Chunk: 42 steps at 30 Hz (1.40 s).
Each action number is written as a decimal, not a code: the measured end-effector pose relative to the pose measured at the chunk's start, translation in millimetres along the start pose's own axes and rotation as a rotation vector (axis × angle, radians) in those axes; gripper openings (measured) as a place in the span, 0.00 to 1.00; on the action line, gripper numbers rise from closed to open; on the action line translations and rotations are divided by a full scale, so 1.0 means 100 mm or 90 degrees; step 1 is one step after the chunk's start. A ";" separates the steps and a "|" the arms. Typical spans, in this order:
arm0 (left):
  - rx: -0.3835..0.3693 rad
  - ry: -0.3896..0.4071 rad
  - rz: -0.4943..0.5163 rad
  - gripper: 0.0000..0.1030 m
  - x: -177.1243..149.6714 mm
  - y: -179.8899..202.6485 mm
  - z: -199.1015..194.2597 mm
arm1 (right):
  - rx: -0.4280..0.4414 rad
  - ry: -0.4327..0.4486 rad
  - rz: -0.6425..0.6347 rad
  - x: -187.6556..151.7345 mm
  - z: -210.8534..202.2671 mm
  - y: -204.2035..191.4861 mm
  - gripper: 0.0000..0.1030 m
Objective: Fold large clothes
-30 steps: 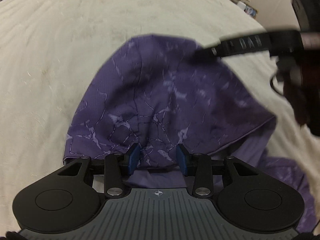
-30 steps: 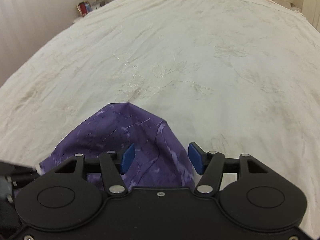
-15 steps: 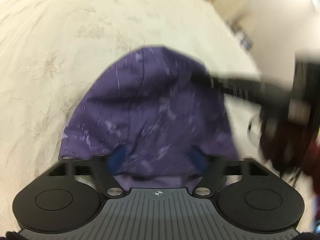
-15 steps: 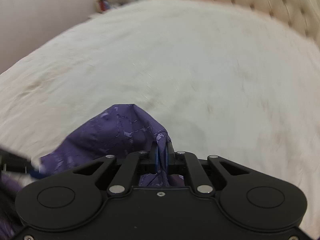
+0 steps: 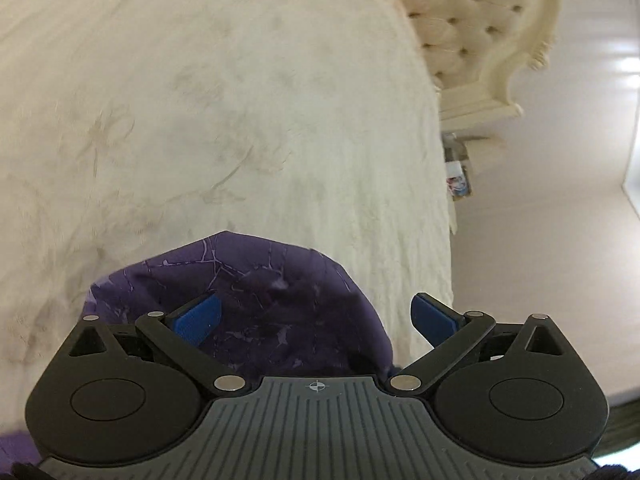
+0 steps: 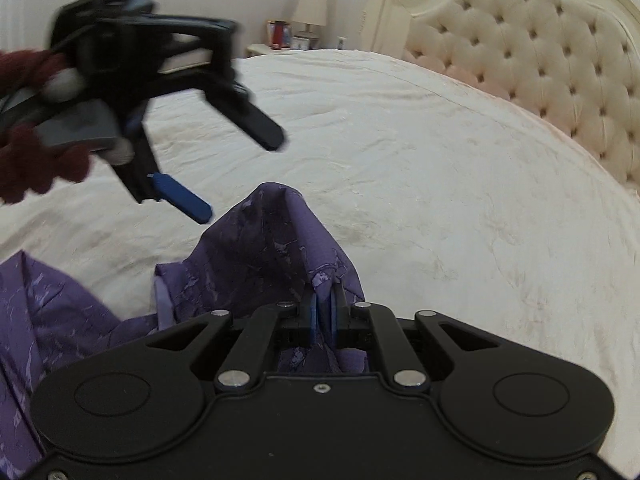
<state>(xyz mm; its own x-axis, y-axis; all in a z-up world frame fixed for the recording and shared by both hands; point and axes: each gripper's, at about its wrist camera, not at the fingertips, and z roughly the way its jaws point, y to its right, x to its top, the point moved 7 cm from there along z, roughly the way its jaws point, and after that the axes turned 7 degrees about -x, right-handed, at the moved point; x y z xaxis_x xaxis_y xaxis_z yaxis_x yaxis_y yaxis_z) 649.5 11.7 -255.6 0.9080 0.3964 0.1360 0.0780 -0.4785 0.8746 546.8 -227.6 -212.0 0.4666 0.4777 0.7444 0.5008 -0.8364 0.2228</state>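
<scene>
Pinching purple garment [image 6: 256,248], right gripper [image 6: 324,314]; left gripper [image 5: 316,312] just spread wide, empty

My own claw bodies hide the near part of the purple garment [image 6: 260,256], its left side runs off frame, and the left claw [image 6: 236,168] is motion-blurred.

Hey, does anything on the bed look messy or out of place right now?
Only the purple garment: it lies bunched and rumpled on the cream bedspread, one fold pinched up in the right gripper. Nothing looks spilled or damaged.
</scene>
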 end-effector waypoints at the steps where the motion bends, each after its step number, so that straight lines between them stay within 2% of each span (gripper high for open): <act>1: -0.006 -0.001 -0.016 1.00 0.01 -0.02 0.02 | 0.002 0.002 -0.010 -0.01 -0.03 -0.02 0.12; 4: -0.001 0.002 -0.060 0.98 -0.03 -0.10 0.00 | 0.010 0.008 -0.048 0.00 -0.09 -0.11 0.12; 5: 0.006 0.003 -0.073 0.93 -0.04 -0.12 -0.01 | 0.013 0.011 -0.064 0.01 -0.13 -0.15 0.12; 6: 0.009 0.002 -0.083 0.73 -0.06 -0.14 -0.02 | 0.017 0.014 -0.075 0.00 -0.17 -0.18 0.12; 7: 0.002 -0.005 -0.087 0.60 -0.09 -0.15 -0.03 | 0.022 0.015 -0.086 0.00 -0.21 -0.21 0.12; 8: 0.000 -0.006 -0.087 0.34 -0.14 -0.14 -0.07 | 0.027 0.015 -0.094 -0.01 -0.26 -0.25 0.12; 9: 0.007 0.002 -0.084 0.16 -0.18 -0.14 -0.11 | 0.030 0.016 -0.101 -0.02 -0.32 -0.29 0.12; 14: 0.026 0.014 0.025 0.15 -0.64 0.18 -0.48 | 0.044 0.014 -0.099 -0.13 -0.74 -0.43 0.12; 19: 0.015 0.021 0.080 0.15 -1.34 0.36 -0.94 | 0.068 0.005 -0.101 -0.36 -1.30 -0.70 0.12; 22: 0.039 0.018 0.117 0.15 -1.81 0.30 -1.13 | 0.087 -0.012 -0.103 -0.54 -1.59 -0.91 0.12; 25: 0.064 0.009 0.128 0.15 -2.25 0.17 -1.26 | 0.108 -0.040 -0.106 -0.77 -1.80 -1.15 0.12; 30: 0.126 -0.037 0.139 0.15 -2.87 -0.21 -1.25 | 0.135 -0.105 -0.097 -1.20 -1.92 -1.48 0.14; 32: 0.155 -0.048 0.163 0.15 -3.01 -0.37 -1.20 | 0.147 -0.142 -0.078 -1.37 -1.88 -1.59 0.19; 34: 0.204 -0.070 0.195 0.15 -3.09 -0.52 -1.11 | 0.149 -0.178 -0.052 -1.51 -1.81 -1.65 0.25; 35: 0.228 -0.082 0.212 0.15 -3.10 -0.58 -1.07 | 0.152 -0.203 -0.028 -1.57 -1.76 -1.66 0.25; 37: 0.268 -0.117 0.240 0.15 -3.13 -0.70 -1.02 | 0.142 -0.236 0.038 -1.69 -1.71 -1.61 0.34; 39: 0.270 -0.118 0.259 0.17 -3.09 -0.67 -1.09 | 0.122 -0.247 0.126 -1.72 -1.71 -1.47 0.58; 40: 0.266 -0.108 0.269 0.18 -3.05 -0.63 -1.16 | 0.114 -0.241 0.179 -1.72 -1.73 -1.38 0.61; 42: 0.263 -0.075 0.294 0.37 -2.89 -0.53 -1.28 | 0.096 -0.225 0.278 -1.70 -1.74 -1.19 0.64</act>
<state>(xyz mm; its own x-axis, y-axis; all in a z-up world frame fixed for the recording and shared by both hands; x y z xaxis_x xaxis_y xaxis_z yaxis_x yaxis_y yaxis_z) 329.7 22.7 -281.2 0.9231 -0.0009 0.3846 -0.2020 -0.8521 0.4828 281.1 -256.4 -255.6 0.8554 0.1794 0.4859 0.2934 -0.9409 -0.1691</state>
